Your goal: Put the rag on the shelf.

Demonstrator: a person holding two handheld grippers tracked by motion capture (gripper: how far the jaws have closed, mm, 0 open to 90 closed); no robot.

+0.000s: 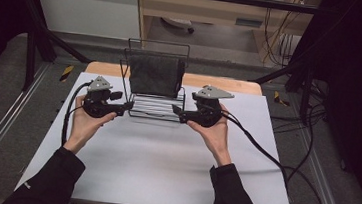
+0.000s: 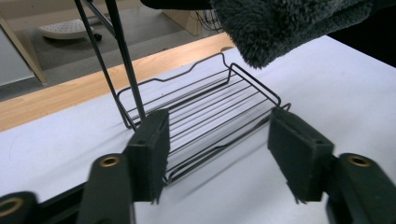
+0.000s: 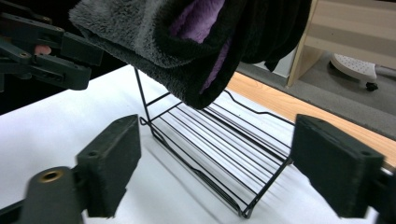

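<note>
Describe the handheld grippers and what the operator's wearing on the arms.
Both units match: the left gripper and right gripper have black bodies, each topped by a grey three-cornered plate, with a black cable trailing off. The fingers are flat black rectangular blocks on arms with brass-coloured rivets. The person wears dark long sleeves; hands bare.

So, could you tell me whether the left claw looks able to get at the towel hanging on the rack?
Probably yes: the left claw is open beside the rack, nothing blocking the towel above.
</note>
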